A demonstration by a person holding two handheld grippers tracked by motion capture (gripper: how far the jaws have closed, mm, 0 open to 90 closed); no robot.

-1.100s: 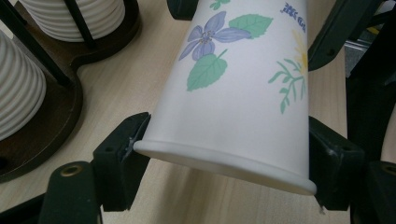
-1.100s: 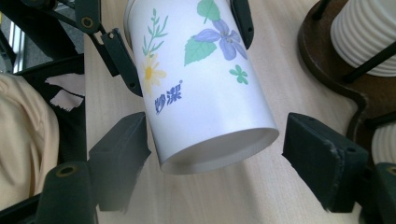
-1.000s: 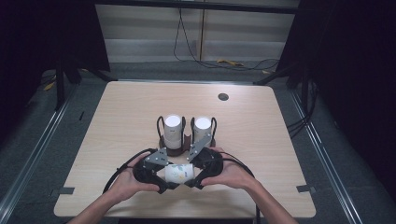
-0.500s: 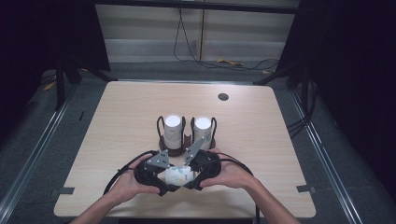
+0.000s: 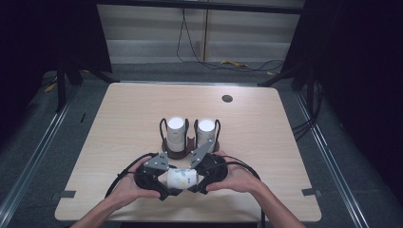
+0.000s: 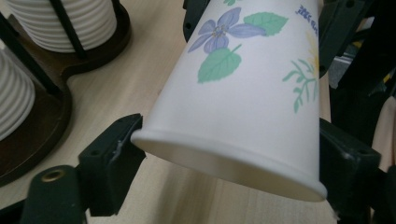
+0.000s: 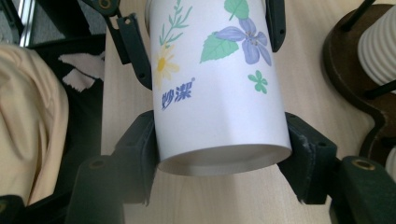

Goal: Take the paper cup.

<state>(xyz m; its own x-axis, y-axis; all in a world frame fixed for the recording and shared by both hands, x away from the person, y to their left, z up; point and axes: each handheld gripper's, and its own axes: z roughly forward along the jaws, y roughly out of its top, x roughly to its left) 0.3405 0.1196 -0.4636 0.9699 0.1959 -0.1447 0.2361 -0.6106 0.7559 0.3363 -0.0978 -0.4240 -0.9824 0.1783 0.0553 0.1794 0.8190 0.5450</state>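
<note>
Low in the centre of the high view, we see two hands bring the left gripper (image 5: 167, 186) and the right gripper (image 5: 196, 183) together on a flowered paper cup (image 5: 181, 177), which lies on its side between them just above the near edge of the wooden table (image 5: 123, 123). In the left gripper view, that gripper's black jaws pinch the cup (image 6: 252, 93) at its wide rolled rim, one jaw at the lower left of the frame and one at the lower right. In the right gripper view, the right gripper's jaws clamp the cup (image 7: 219, 88) at its narrower base end, pressing both sides low in the frame. Just above the grippers in the high view stands a dark wooden holder (image 5: 177, 151) carrying two upright stacks of white ribbed cups (image 5: 175, 132), the stacks side by side.
</note>
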